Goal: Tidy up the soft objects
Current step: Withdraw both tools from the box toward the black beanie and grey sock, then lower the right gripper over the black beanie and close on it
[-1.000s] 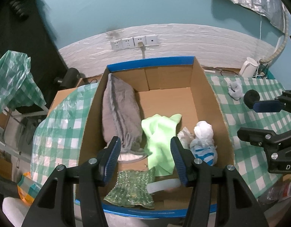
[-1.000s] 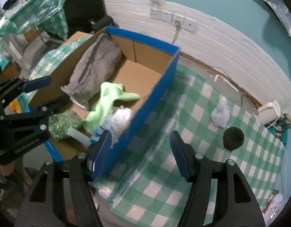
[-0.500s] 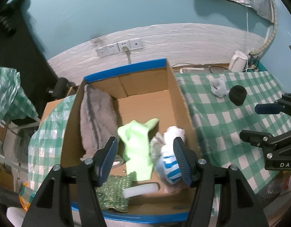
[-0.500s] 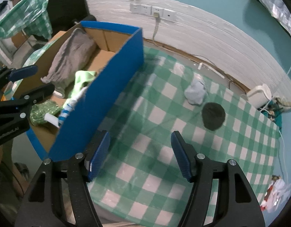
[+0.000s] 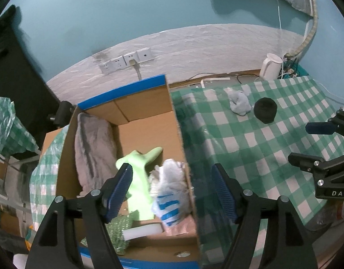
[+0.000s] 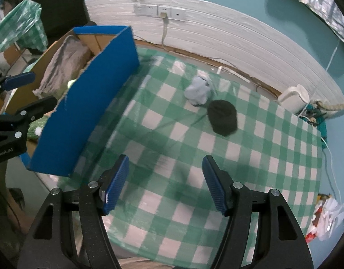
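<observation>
A cardboard box [image 5: 178,134] with blue outer walls [image 6: 87,103] holds a grey cloth [image 5: 93,143], a light green cloth [image 5: 138,179], a white and blue striped bundle [image 5: 169,192], a green sparkly piece [image 5: 118,228] and a white roll [image 5: 142,232]. On the green checked tablecloth lie a pale grey bundle [image 6: 198,88] and a black bundle [image 6: 223,117]. My left gripper [image 5: 173,192] is open and empty above the box's right wall. My right gripper [image 6: 165,183] is open and empty over the cloth, short of the two bundles.
A white kettle [image 6: 295,97] and cables sit at the table's far right corner. Wall sockets [image 5: 127,62] are on the white wall behind. A crumpled bag [image 6: 326,219] lies off the table's right edge. A green checked plastic sheet [image 5: 6,132] hangs at the left.
Both grippers have swung to the right, away from the box. The two bundles on the tablecloth have come nearer in the right wrist view. Both grippers stay open.
</observation>
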